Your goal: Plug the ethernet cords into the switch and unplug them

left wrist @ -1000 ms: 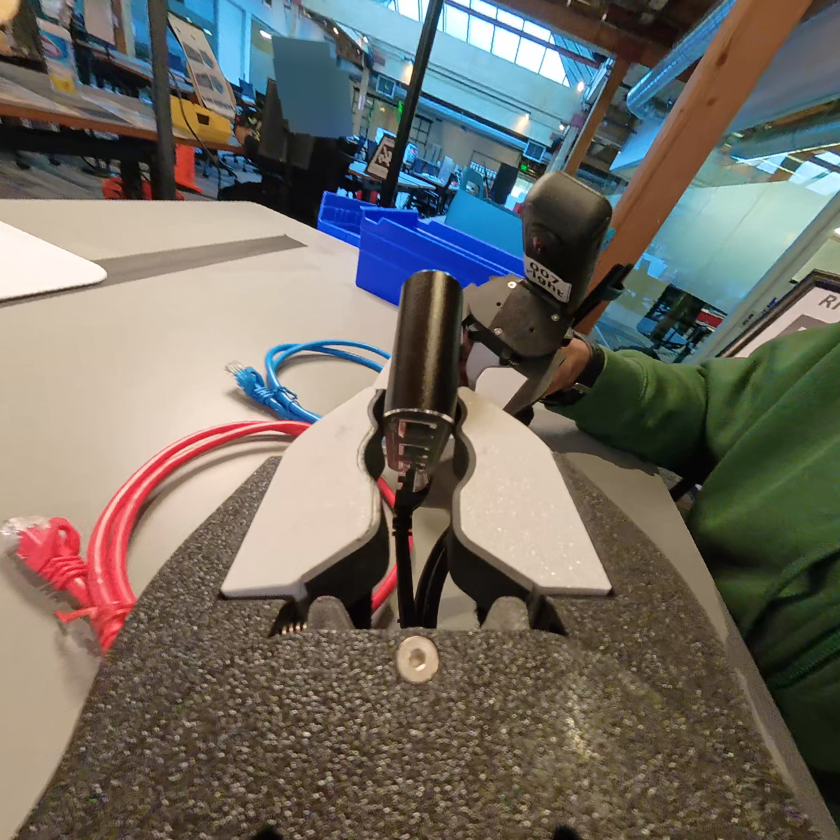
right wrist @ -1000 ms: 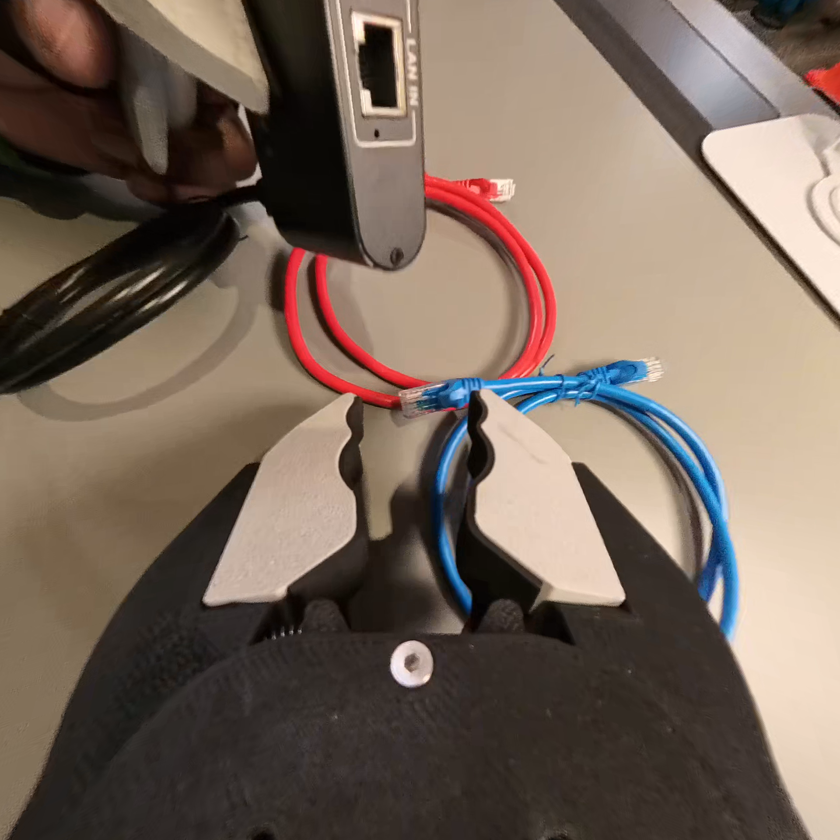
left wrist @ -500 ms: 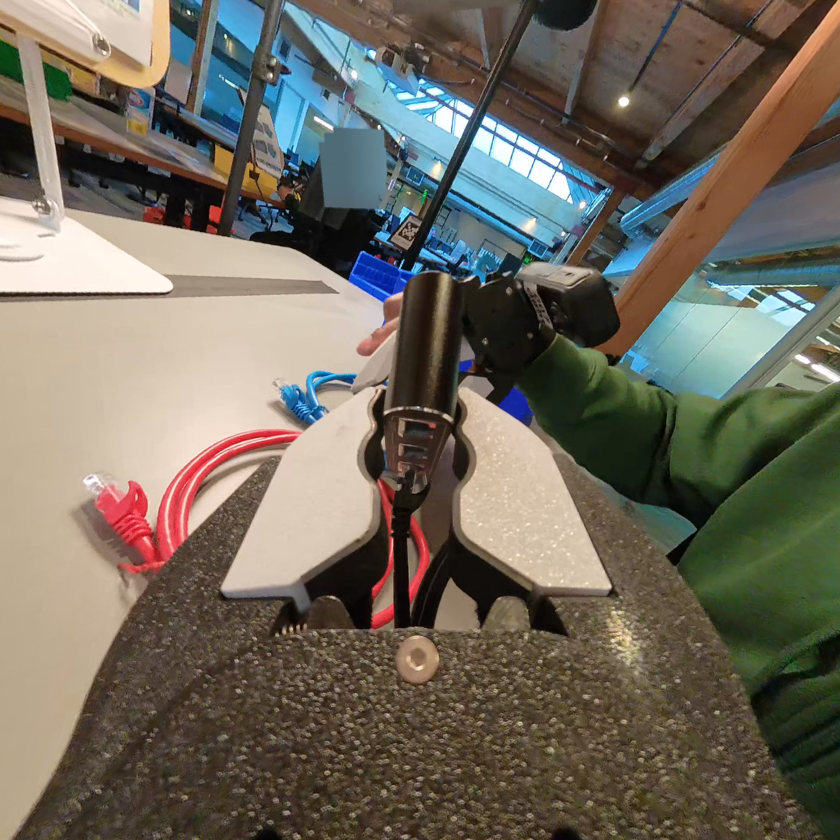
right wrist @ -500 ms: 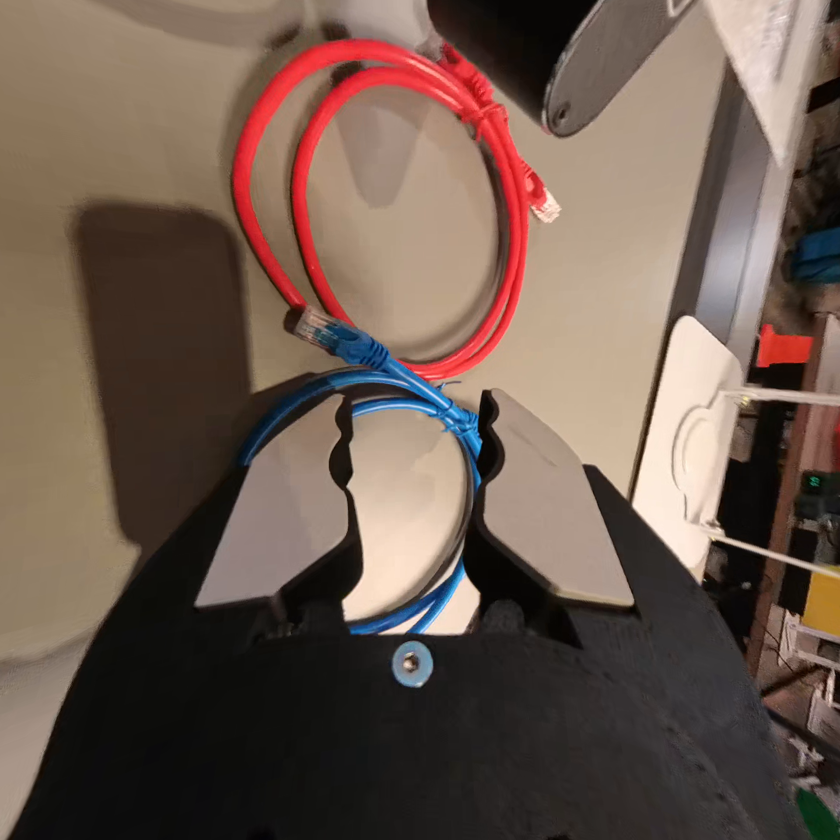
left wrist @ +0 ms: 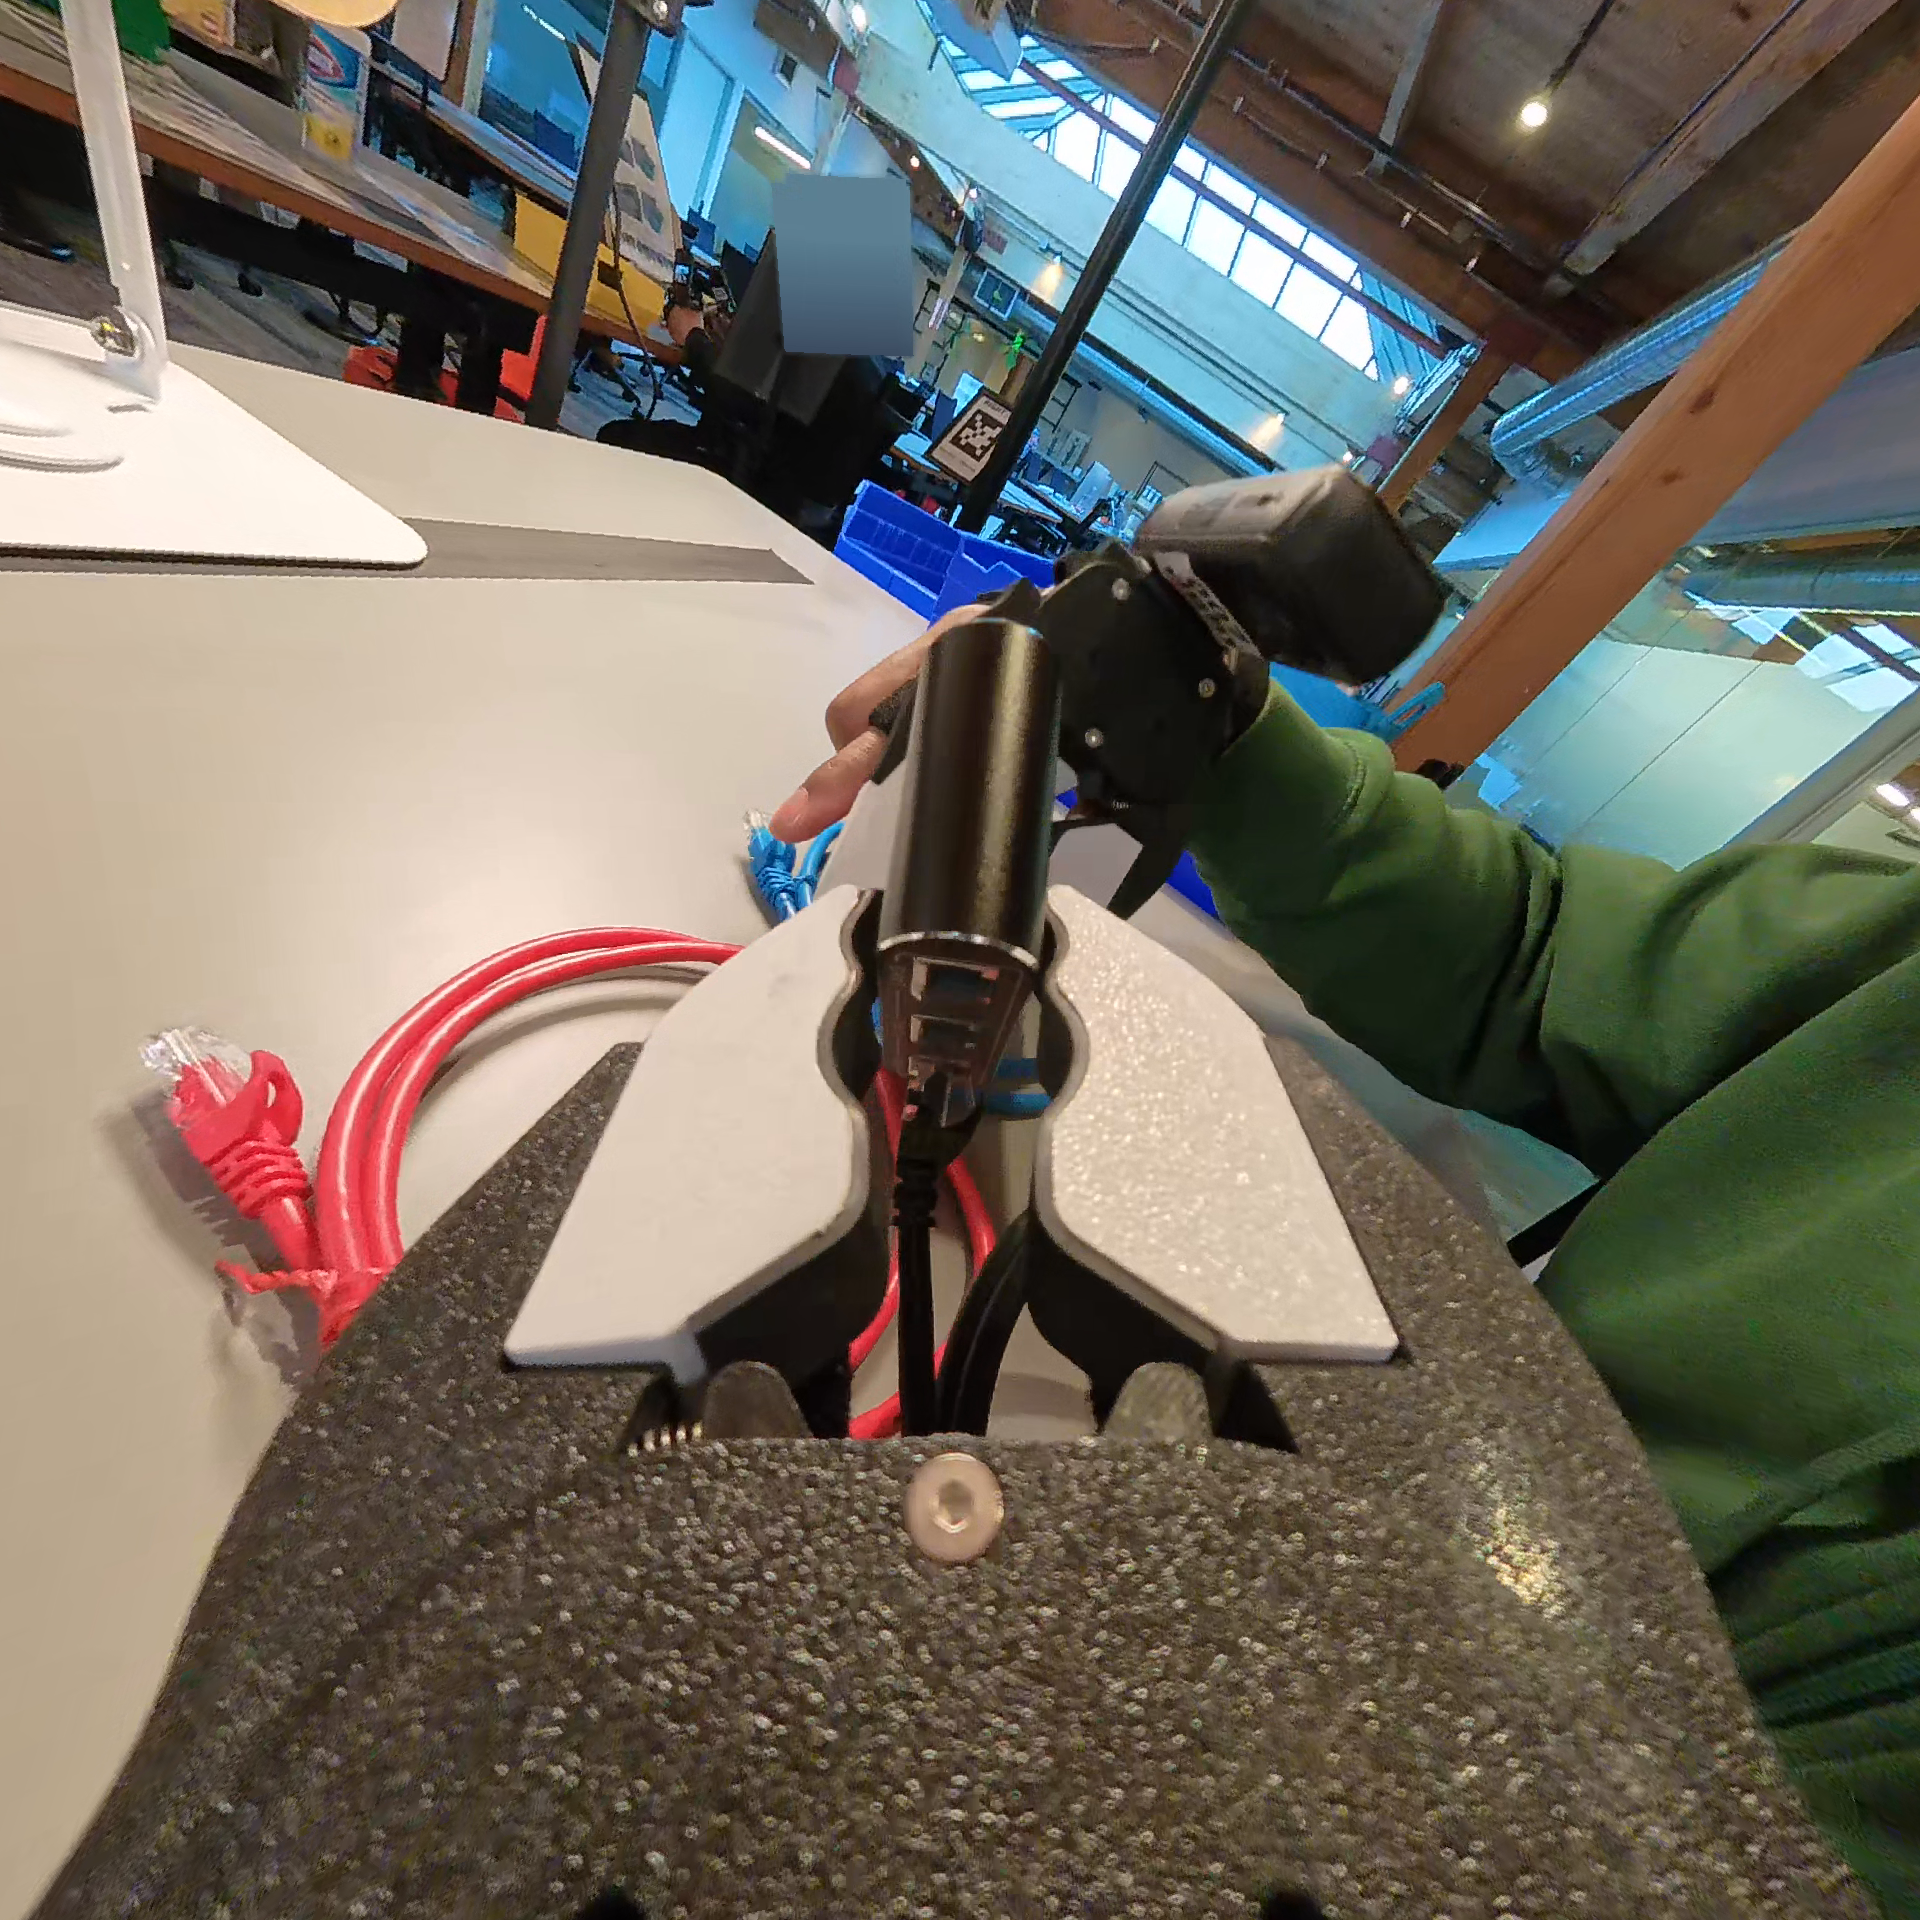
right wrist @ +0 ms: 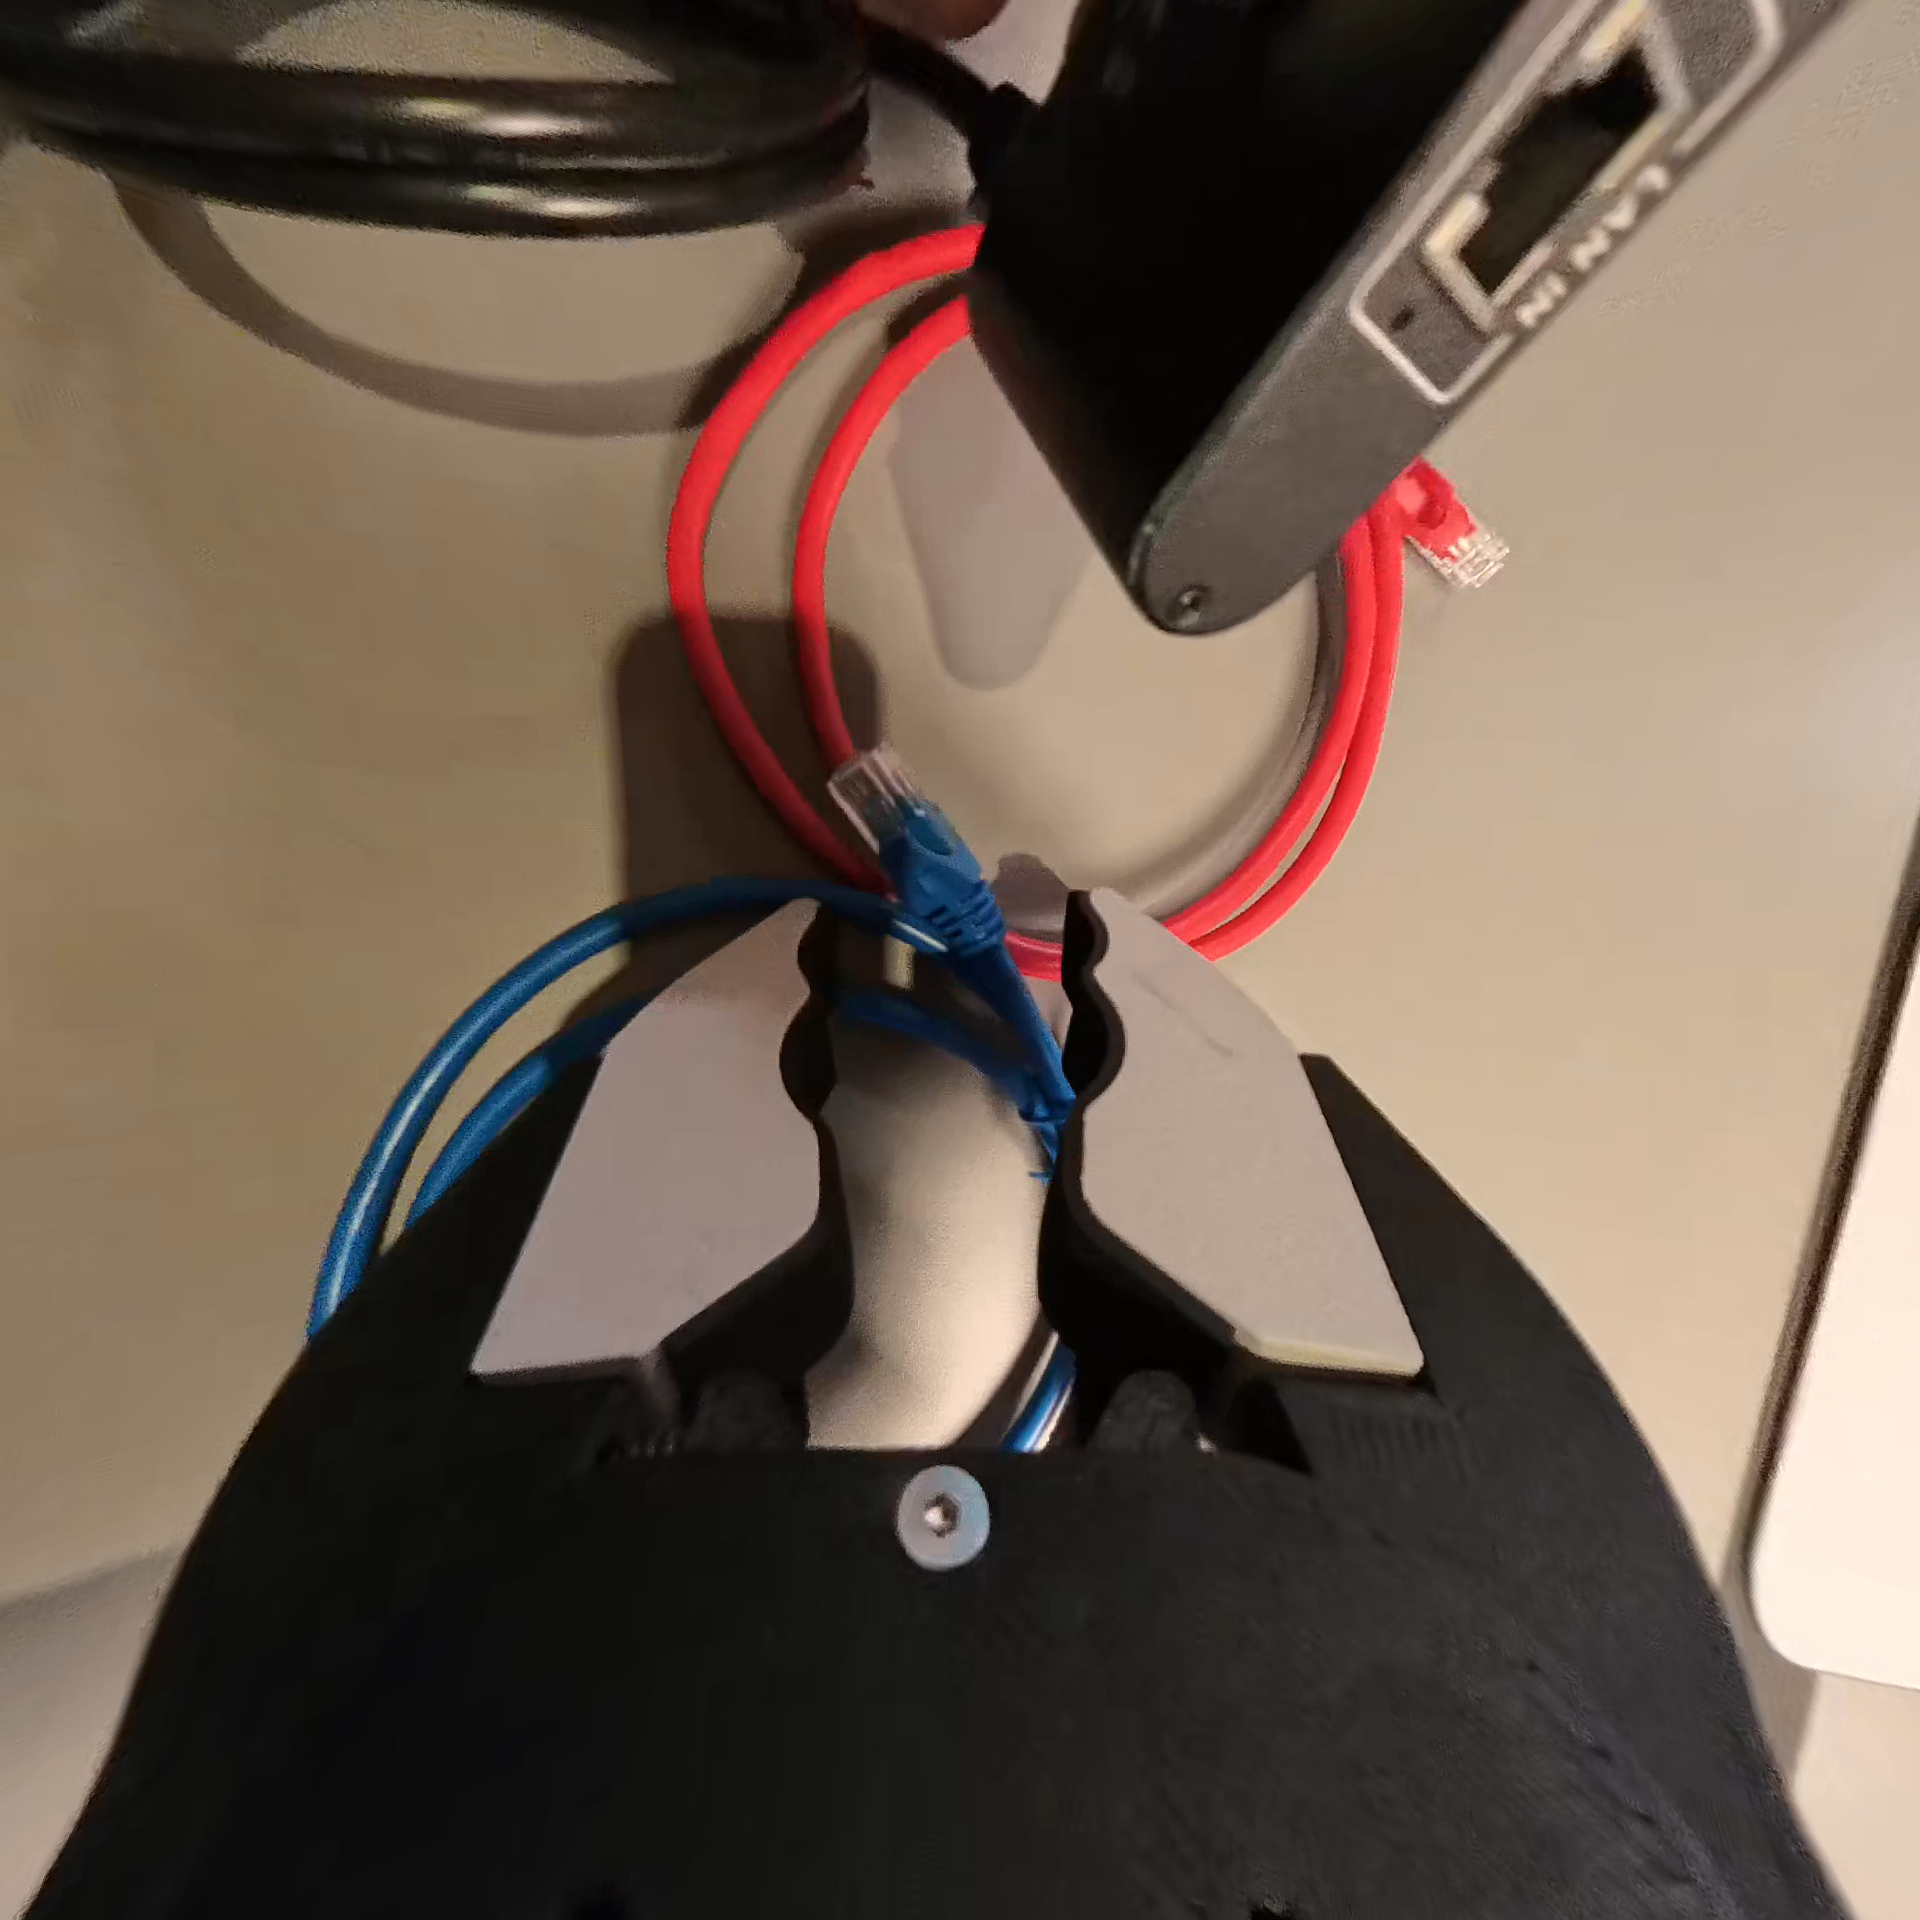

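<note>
My left gripper (left wrist: 956, 940) is shut on the black switch (left wrist: 977, 800), held upright above the grey table, its black power cord (left wrist: 914, 1278) running back between the fingers. The switch also shows in the right wrist view (right wrist: 1299, 312) at the top, an open port facing me. My right gripper (right wrist: 940, 935) is open, pointing down over the coiled blue ethernet cord (right wrist: 935, 862); the cord's plug end lies between the fingertips, untouched as far as I can tell. The coiled red ethernet cord (right wrist: 748, 540) lies on the table just beyond, and shows in the left wrist view (left wrist: 416, 1070).
A white flat stand base (left wrist: 187, 478) sits at the table's far left, also in the right wrist view (right wrist: 1860, 1351). A coiled black cable (right wrist: 436, 135) lies at the top left. Blue bins (left wrist: 914, 540) stand past the table's far edge. A green sleeve (left wrist: 1507, 997) reaches in from the right. Tip to tip, the grippers are about 10 cm apart.
My right gripper has come down and turned so the blue plug now lies between its fingertips. The left gripper, still holding the switch, has shifted and tilted a little.
</note>
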Demonstrator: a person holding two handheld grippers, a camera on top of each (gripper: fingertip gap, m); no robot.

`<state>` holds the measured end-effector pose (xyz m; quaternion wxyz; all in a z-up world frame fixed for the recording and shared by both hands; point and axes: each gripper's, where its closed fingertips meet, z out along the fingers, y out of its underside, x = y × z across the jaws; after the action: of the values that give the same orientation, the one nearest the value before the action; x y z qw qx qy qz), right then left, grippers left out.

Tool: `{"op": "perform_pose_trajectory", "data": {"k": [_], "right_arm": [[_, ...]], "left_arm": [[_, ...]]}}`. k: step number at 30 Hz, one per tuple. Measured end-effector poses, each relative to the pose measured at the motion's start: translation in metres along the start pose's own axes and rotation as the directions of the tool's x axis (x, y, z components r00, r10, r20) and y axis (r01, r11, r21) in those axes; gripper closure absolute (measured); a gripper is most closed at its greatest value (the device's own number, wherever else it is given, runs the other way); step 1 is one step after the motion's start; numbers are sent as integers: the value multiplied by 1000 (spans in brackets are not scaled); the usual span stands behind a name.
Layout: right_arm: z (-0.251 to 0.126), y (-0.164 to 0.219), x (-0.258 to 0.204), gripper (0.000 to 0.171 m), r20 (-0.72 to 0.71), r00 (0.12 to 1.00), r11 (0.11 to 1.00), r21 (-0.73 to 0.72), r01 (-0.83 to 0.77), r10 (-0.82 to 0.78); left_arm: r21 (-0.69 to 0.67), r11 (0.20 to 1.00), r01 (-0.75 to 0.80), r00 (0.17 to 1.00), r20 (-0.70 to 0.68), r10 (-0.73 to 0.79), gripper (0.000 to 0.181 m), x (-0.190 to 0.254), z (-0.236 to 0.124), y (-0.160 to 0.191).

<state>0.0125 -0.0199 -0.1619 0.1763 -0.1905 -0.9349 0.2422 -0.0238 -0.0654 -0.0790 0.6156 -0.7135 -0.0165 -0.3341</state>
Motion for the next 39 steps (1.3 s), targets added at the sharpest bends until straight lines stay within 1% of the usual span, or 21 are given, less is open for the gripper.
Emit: {"op": "perform_pose_trajectory", "data": {"k": [3, 6, 8, 10, 11, 13, 15, 17, 19, 21, 23, 25, 27, 28, 30, 35, 39], "right_arm": [[3, 2, 0, 130, 45, 997, 997, 26, -67, 66], [9, -3, -1, 137, 85, 987, 987, 77, -142, 135], [11, -4, 2, 142, 73, 983, 980, 98, -173, 166], [10, -5, 6, 152, 19, 983, 975, 125, -181, 180], [8, -5, 11, 155, -40, 983, 975, 138, -173, 180], [2, -2, 17, 157, -140, 976, 979, 145, -144, 165], [-6, 4, 20, 158, -215, 960, 980, 129, -154, 179], [-16, 4, 22, 158, -295, 938, 978, 149, -146, 185], [-29, 2, 26, 158, -411, 895, 980, 162, -114, 172], [-43, -2, 33, 158, -562, 817, 988, 141, -61, 131], [-59, -8, 38, 159, -727, 683, 995, 103, 13, 66], [-70, -11, 36, 159, -829, 559, 998, -3, 60, -36], [-70, -17, 30, 159, -860, 488, 988, -116, 101, -151], [-69, -20, 26, 159, -860, 471, 981, -155, 119, -194], [-69, -26, 20, 160, -863, 445, 970, -196, 146, -241], [-76, -33, 17, 160, -880, 338, 941, -296, 164, -335], [-71, -33, 13, 161, -857, 310, 910, -365, 196, -411]], "left_arm": [[-19, 1000, 5, 1000, 6, -5, 154, -2, -1, 2], [-46, 999, 10, 1000, 2, -10, 154, -2, -1, 5], [-65, 998, 12, 1000, 10, -11, 154, -3, -1, 7], [-74, 997, 7, 1000, 13, -6, 154, -4, -2, 8], [-77, 997, 4, 1000, 18, -3, 155, -5, -2, 8], [-87, 996, 2, 1000, 29, 1, 154, -6, -3, 9], [-99, 995, -3, 999, 33, 6, 154, -7, -4, 10], [-114, 993, -12, 1000, 27, 15, 155, -6, -3, 12], [-141, 990, -30, 999, 16, 33, 155, -2, -2, 16], [-162, 985, -61, 998, 3, 63, 155, 2, 0, 18], [-161, 980, -119, 993, -7, 120, 155, 7, 2, 18], [-168, 968, -186, 982, -10, 187, 155, 10, 4, 19], [-178, 954, -242, 970, -11, 244, 155, 13, 6, 20], [-179, 948, -262, 964, -9, 265, 155, 14, 7, 21], [-183, 939, -291, 956, -7, 295, 155, 16, 9, 22], [-194, 926, -324, 945, -12, 328, 155, 19, 14, 25], [-203, 920, -337, 940, -11, 342, 155, 20, 15, 27]]}}
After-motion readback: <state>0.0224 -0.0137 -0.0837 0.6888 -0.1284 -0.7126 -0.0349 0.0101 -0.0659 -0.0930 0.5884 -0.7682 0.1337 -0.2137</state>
